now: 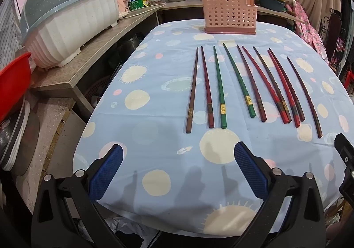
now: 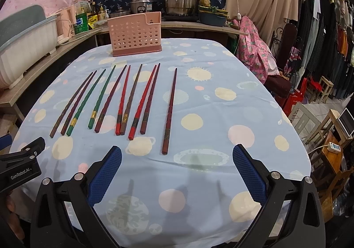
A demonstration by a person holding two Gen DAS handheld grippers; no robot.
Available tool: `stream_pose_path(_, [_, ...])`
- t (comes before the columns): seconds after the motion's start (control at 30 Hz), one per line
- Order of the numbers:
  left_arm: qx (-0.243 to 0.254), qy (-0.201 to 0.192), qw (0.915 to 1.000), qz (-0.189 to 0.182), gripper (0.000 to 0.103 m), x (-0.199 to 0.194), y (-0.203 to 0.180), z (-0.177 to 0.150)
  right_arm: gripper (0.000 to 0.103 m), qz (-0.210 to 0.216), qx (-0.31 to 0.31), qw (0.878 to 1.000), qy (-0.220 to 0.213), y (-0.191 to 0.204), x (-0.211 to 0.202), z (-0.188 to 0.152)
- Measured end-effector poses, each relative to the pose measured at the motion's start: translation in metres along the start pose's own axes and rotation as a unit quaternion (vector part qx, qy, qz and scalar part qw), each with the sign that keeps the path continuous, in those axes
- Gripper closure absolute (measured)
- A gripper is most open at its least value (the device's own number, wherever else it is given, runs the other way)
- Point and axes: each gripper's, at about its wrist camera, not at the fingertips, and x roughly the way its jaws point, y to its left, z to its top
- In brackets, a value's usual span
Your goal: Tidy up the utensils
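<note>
While both my claws hung spread and empty, left claw point(image 1: 178, 157) and right claw point(image 2: 177, 158), ten chopsticks point(image 2: 124, 101) lay untouched (holder point(image 2: 135, 34) beyond); first pickup needed a low pinch.

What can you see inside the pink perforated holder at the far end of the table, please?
Through the holes of the pink holder nothing shows, and no utensil sticks out above its rim. Its floor is hidden by the walls. All ten chopsticks lie on the tablecloth.
</note>
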Motion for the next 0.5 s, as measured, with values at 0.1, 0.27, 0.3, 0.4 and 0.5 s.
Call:
stream_pose_path(0.1, [0.003,-0.003,1.0000,0.002,0.007,-0.0010,-0.0014,0.0003,0.007,0.000,0.000,1.000,-0.001,0.0001,-0.0009,0.0004])
stream_pose_path(0.27, [0.002,-0.002,1.0000,0.002,0.007,-0.0014,0.0000,-0.0006,0.007,-0.004,-0.007,1.000,-0.003,0.0011,-0.0019,0.0012])
stream_pose_path(0.3, [0.001,-0.002,1.0000,0.002,0.007,-0.0013,-0.0001,-0.0005,0.007,-0.005,-0.007,1.000,-0.004,0.0010,-0.0021,0.0011])
stream_pose_path(0.4, [0.001,-0.001,1.0000,0.001,0.007,-0.0010,0.0008,-0.0004,0.007,-0.006,-0.005,1.000,-0.004,-0.0002,-0.0013,0.0020])
stream_pose_path(0.5, [0.005,-0.001,1.0000,0.002,0.007,-0.0008,0.0009,-0.0004,0.007,-0.003,-0.004,1.000,0.000,0.0007,0.0002,0.0008])
